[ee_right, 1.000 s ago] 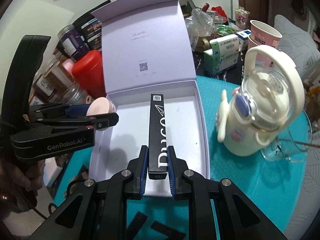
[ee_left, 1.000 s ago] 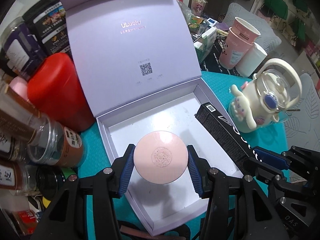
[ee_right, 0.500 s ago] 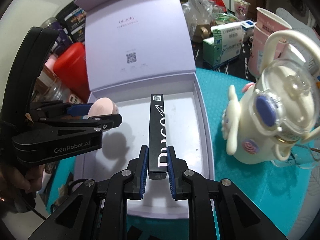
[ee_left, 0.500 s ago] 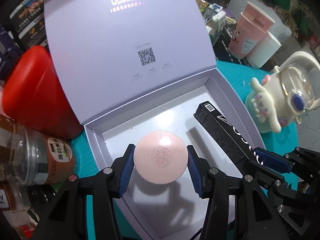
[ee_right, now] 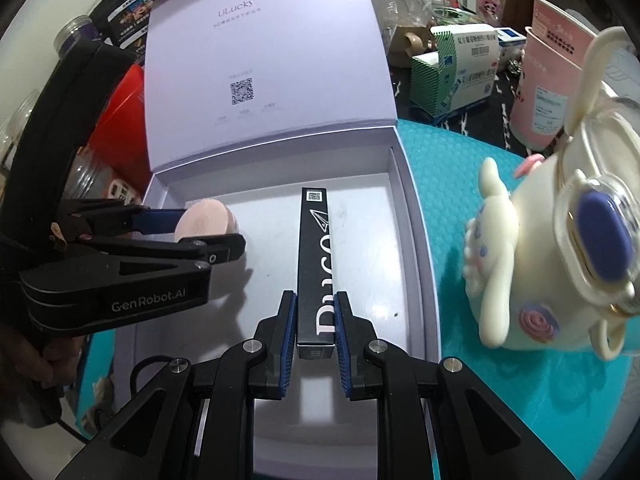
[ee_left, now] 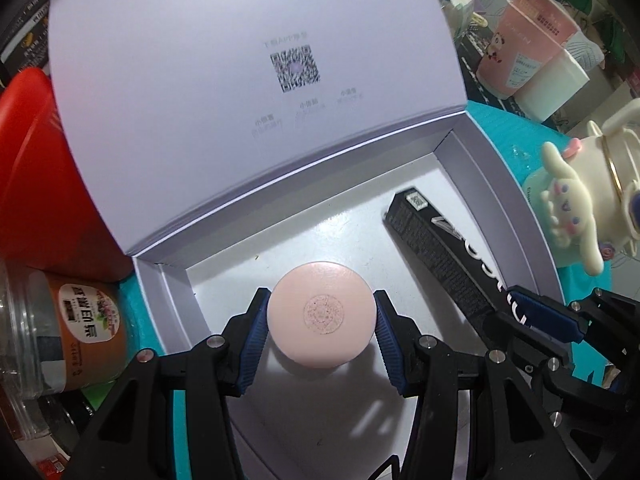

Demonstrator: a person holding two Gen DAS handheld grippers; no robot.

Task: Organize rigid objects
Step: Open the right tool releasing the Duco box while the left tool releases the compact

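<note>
Box (ee_left: 500,184): matt lilac card, smooth; inside floor white, slightly scuffed and speckled.
Compact (ee_left: 322,314): pale pink plastic, satin, with a finely embossed round crest at centre.
Carton (ee_right: 316,256): black card, low sheen, white print.
Left gripper (ee_left: 320,334) and right gripper (ee_right: 315,322): matt black plastic, ribbed blue rubber pads, bright metal screw heads.
Mat (ee_right: 444,168): teal, dimpled texture.
Bottle (ee_right: 532,264): cream plastic, glossy, with a clear lid.
</note>
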